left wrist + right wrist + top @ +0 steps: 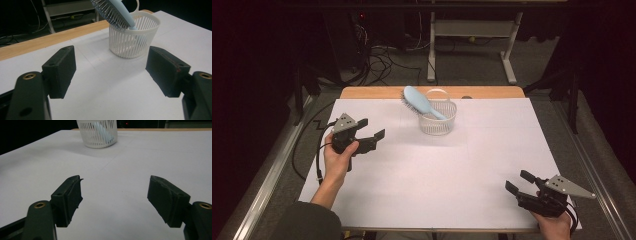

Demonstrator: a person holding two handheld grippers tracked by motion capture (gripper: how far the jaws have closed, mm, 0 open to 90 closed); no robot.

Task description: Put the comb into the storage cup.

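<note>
A light blue hairbrush (419, 102) leans handle-down in a small white slatted basket (438, 120) at the far middle of the white table sheet (437, 170); its bristled head sticks out over the left rim. In the left gripper view the hairbrush (115, 12) and basket (132, 37) stand just ahead. My left gripper (371, 131) hovers left of the basket, open, with nothing between its jaws (110, 72). My right gripper (519, 181) rests near the table's front right corner, open and empty (115, 200). The basket (98, 132) lies far ahead of it.
A wooden table edge (377, 92) runs along the far side of the sheet. Beyond it stand a white desk frame (472, 45) and loose cables (382, 60) on the grey floor. A cable (319, 150) trails from the left gripper.
</note>
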